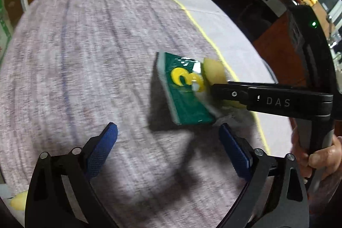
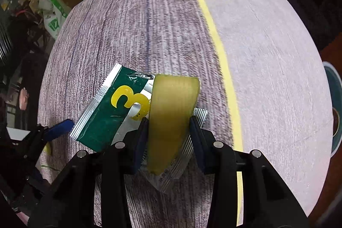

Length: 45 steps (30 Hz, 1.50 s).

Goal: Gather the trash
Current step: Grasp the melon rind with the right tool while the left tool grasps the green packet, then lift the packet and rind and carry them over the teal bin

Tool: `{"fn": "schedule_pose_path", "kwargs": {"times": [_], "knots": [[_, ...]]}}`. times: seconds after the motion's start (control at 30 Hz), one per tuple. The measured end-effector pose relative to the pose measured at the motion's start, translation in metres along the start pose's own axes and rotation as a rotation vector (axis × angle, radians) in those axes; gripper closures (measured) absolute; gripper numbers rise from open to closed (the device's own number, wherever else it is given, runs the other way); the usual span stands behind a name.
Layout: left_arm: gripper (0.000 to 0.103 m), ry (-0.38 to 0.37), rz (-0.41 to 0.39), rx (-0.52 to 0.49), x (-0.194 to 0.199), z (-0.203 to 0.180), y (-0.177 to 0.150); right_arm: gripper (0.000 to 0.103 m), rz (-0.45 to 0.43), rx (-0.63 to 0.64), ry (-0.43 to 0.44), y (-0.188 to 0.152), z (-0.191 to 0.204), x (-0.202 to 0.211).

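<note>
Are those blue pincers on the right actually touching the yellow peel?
Touching. In the right wrist view, the right gripper has a blue finger pressed against each side of the yellow peel, with no gap, above the green wrapper.

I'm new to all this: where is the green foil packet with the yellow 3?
The green foil packet is pinched with a yellow peel strip in the right gripper, above the grey cloth, left of the yellow stripe.

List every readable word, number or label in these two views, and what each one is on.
"3": large yellow numeral on the green wrapper.
"DAS": white letters on the right gripper finger, seen from the left wrist.
Small print on the wrapper's silver end: too small to read.
Green-and-white bag in the background: too blurred to read.
</note>
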<state>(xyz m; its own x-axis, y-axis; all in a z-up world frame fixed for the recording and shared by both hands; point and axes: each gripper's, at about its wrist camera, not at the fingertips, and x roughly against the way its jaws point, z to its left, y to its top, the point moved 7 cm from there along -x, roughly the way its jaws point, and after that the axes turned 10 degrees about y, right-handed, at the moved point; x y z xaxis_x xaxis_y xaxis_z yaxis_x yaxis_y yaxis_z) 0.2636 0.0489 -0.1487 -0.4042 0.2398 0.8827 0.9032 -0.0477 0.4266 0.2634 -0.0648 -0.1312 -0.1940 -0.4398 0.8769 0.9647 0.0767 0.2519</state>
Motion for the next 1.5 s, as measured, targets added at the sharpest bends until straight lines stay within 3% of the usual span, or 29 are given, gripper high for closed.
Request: {"fn": "schedule_pose_path", "kwargs": {"times": [0.07, 0.17, 0.23, 0.33, 0.6, 0.67, 0.87, 0.93, 1.13, 1.27, 1.5], "knots": [[0.013, -0.024, 0.008, -0.006, -0.003, -0.01, 0.002, 0.066, 0.002, -0.028, 0.037, -0.001, -0.008, 0.004], [0.026, -0.052, 0.022, -0.039, -0.007, -0.031, 0.002, 0.066, 0.004, -0.041, 0.077, -0.002, -0.017, 0.008], [0.039, -0.055, 0.026, -0.063, -0.011, -0.042, 0.002, 0.066, 0.009, -0.05, 0.099, -0.002, -0.02, 0.009], [0.047, -0.067, 0.039, -0.084, -0.015, -0.058, 0.004, 0.066, 0.02, -0.057, 0.13, -0.002, -0.024, 0.009], [0.047, -0.102, 0.058, -0.022, -0.02, -0.066, 0.019, 0.066, 0.023, -0.112, 0.219, -0.007, -0.05, 0.021], [0.051, -0.099, 0.063, -0.021, -0.019, -0.065, 0.021, 0.066, 0.024, -0.112, 0.237, -0.009, -0.053, 0.023], [0.078, -0.013, 0.027, -0.051, -0.025, -0.085, 0.038, 0.066, 0.013, -0.111, 0.26, -0.014, -0.061, 0.029], [0.097, 0.005, 0.013, -0.061, -0.025, -0.091, 0.045, 0.066, 0.008, -0.124, 0.266, -0.016, -0.063, 0.03], [0.099, 0.154, -0.075, -0.128, -0.015, -0.119, 0.063, 0.066, -0.024, -0.163, 0.26, -0.021, -0.079, 0.046], [0.099, 0.202, -0.11, -0.145, 0.0, -0.124, 0.072, 0.066, -0.069, -0.191, 0.259, -0.024, -0.093, 0.066], [0.099, 0.223, -0.186, -0.191, 0.032, -0.14, 0.079, 0.066, -0.159, -0.195, 0.244, -0.024, -0.107, 0.105]]}}
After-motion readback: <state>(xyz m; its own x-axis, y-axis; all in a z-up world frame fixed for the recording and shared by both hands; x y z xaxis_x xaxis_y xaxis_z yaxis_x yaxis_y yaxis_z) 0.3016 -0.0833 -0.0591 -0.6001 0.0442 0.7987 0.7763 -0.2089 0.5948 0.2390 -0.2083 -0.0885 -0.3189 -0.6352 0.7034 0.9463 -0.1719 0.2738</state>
